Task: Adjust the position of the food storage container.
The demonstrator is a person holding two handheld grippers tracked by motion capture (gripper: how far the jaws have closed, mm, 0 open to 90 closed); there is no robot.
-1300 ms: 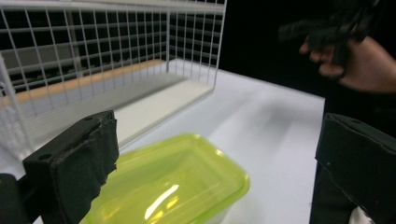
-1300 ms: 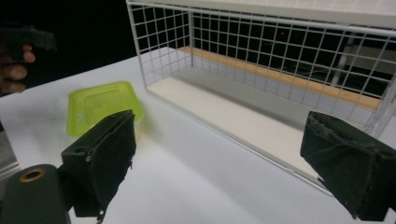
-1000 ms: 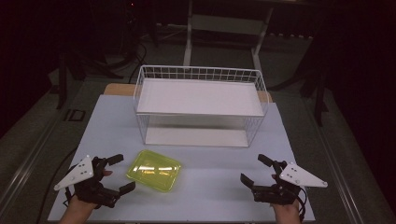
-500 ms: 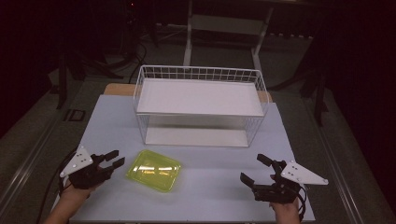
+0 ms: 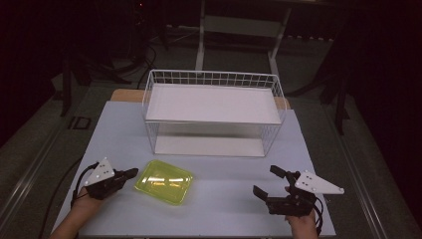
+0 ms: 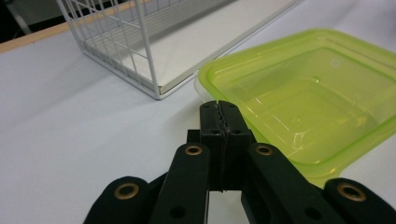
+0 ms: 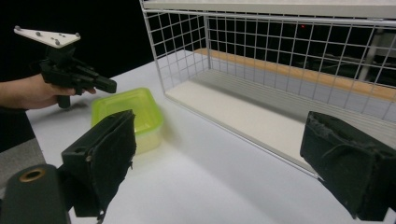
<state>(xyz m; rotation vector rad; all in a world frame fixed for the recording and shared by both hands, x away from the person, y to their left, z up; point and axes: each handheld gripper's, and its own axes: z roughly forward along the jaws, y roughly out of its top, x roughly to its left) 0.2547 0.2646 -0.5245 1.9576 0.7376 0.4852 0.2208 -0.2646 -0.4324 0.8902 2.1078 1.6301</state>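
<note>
Pointing at the yellow-green container (image 5: 164, 181) low and left of centre in the high view, the left gripper (image 5: 130, 173) is clenched empty just beside its rim, perhaps to nudge it; the right gripper (image 5: 269, 183) waits released at lower right.

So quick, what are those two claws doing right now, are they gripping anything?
Left claw: shut, empty, just short of the green tub.
Right claw: open, holding nothing.
</note>
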